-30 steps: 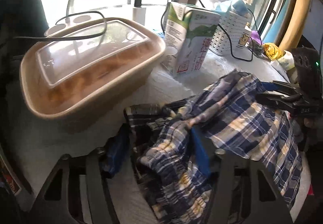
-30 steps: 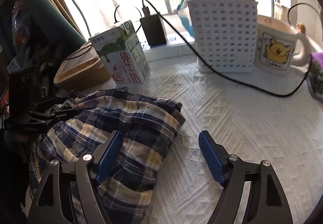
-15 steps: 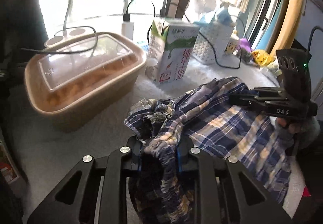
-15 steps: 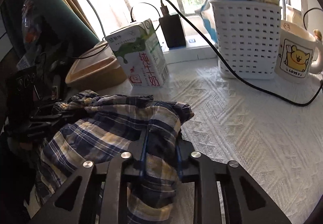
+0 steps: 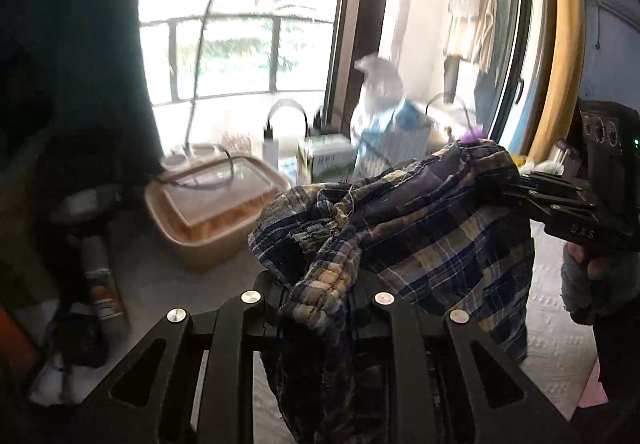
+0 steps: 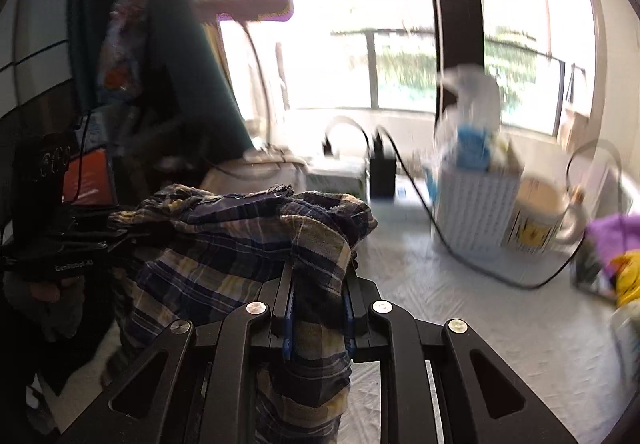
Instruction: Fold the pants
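Bright window with a railing behind, a white textured cloth (image 6: 500, 328) covering the table, both views smeared by motion. Plaid pants (image 5: 420, 228) hang in the air above the table, bunched and stretched between the two tools. Left gripper (image 5: 318, 308) clamped on a gathered, elastic-looking edge of the fabric, jaws drawn nearly together with cloth wedged between them and trailing down below. Right gripper (image 6: 318, 308) likewise pinched on a fold at the other end, blue pads just visible either side of the cloth; its jaws have just been closing and now grip tight. In the left view the right tool shows at the far edge, a hand (image 5: 592, 276) wrapped round its handle. On the table behind: a tan lidded container (image 5: 218, 204), a green-and-white carton (image 5: 324, 162), a white perforated basket (image 6: 476, 212), a mug (image 6: 540, 220) with a yellow print, a black cable (image 6: 460, 248) trailing across the cloth
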